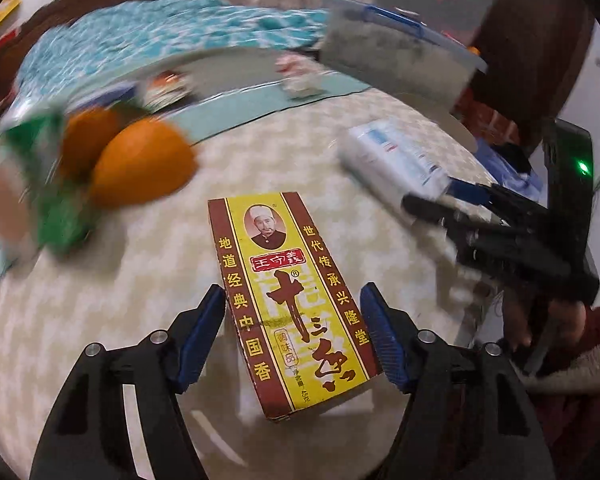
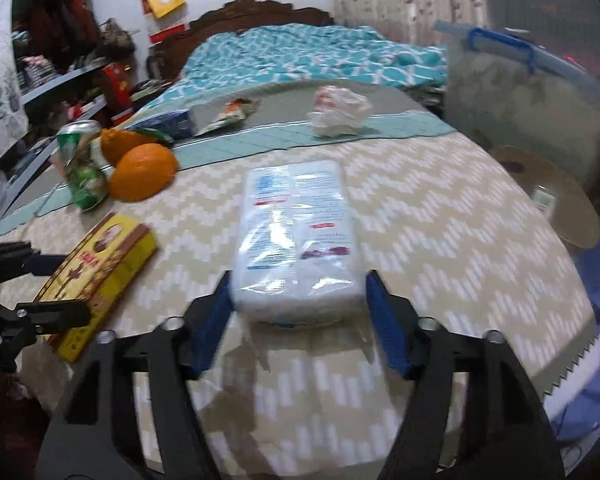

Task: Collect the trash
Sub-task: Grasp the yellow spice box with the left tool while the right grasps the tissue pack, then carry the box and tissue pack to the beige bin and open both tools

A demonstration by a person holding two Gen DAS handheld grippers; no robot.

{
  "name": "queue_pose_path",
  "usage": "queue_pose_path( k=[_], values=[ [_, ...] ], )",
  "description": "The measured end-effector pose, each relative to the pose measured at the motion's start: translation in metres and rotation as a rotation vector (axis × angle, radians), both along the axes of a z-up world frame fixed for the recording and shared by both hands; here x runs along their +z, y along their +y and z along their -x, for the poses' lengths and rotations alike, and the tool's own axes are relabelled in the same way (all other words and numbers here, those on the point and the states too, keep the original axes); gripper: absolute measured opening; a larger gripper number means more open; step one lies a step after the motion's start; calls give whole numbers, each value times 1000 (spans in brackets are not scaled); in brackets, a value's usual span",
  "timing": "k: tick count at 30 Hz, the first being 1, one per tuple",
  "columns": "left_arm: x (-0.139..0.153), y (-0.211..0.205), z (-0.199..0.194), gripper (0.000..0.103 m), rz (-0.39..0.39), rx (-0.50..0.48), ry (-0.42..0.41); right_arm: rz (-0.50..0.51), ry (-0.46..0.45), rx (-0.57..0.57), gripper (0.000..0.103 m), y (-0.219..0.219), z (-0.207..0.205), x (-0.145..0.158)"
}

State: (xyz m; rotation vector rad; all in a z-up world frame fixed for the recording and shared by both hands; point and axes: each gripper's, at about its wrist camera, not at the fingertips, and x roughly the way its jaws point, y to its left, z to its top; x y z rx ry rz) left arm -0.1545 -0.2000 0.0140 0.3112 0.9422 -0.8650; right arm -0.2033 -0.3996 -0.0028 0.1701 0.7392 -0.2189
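A yellow and brown spice box [image 1: 290, 300] lies on the round table, between the open jaws of my left gripper [image 1: 293, 338]; the blue pads flank it with small gaps. The box also shows in the right wrist view [image 2: 100, 272], with the left gripper [image 2: 44, 288] around its near end. A white tissue pack [image 2: 296, 236] lies between the open jaws of my right gripper [image 2: 298, 320], apart from both pads. It also shows in the left wrist view [image 1: 392, 160], with the right gripper [image 1: 432, 200] at it.
Two oranges [image 2: 144, 172] and a crushed green can [image 2: 80, 164] sit at the table's left. A crumpled white wrapper [image 2: 340, 110], a snack wrapper [image 2: 230, 114] and a blue pack [image 2: 168, 122] lie farther back. A lidded plastic bin [image 2: 524, 96] stands right; a bed [image 2: 300, 56] lies behind.
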Motion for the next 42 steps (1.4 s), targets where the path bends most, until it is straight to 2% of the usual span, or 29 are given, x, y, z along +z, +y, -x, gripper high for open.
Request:
queue_pose_path(
  k=[1, 2, 7, 13, 14, 15, 17, 21, 24, 28, 32, 36, 40, 41, 42],
  values=[
    [0, -10, -1, 78, -32, 13, -26, -14, -6, -11, 86, -4, 2, 1],
    [-2, -14, -2, 90, -52, 24, -44, -24, -9, -12, 87, -8, 4, 1],
    [2, -14, 5, 94, -118, 52, -99, -43, -4, 4, 93, -13, 5, -2],
    [3, 2, 6, 94, -143, 76, -59, -54, 16, 81, 93, -8, -11, -5],
    [2, 0, 5, 93, -145, 72, -50, -56, 25, 89, 92, -7, -13, -6],
    [-1, -4, 3, 83, -153, 65, -37, -52, 36, 97, 78, -7, -15, -8],
    [-8, -14, 2, 58, -182, 26, 5, -16, 31, 86, 60, -7, -12, -7],
    [-6, -41, 0, 57, -187, -46, -10, -80, -40, -23, 59, -41, 8, -2],
    [1, -78, -6, 57, -152, -113, 3, -101, -98, -157, 59, -87, 30, 2],
    [18, -160, -10, 57, -74, -253, -8, -136, -117, -329, 59, -155, 53, 5],
    [24, -239, -13, 57, -39, -360, -23, -189, -126, -460, 59, -219, 67, 4],
    [24, -318, -18, 57, -34, -423, 1, -212, -118, -515, 60, -262, 68, 2],
    [21, -366, -30, 58, -59, -427, 19, -197, -102, -518, 63, -274, 59, 3],
    [19, -377, -34, 66, -67, -419, 28, -195, -102, -517, 66, -278, 61, 4],
    [16, -385, -38, 83, -78, -401, 29, -189, -103, -521, 69, -278, 59, 4]
  ],
)
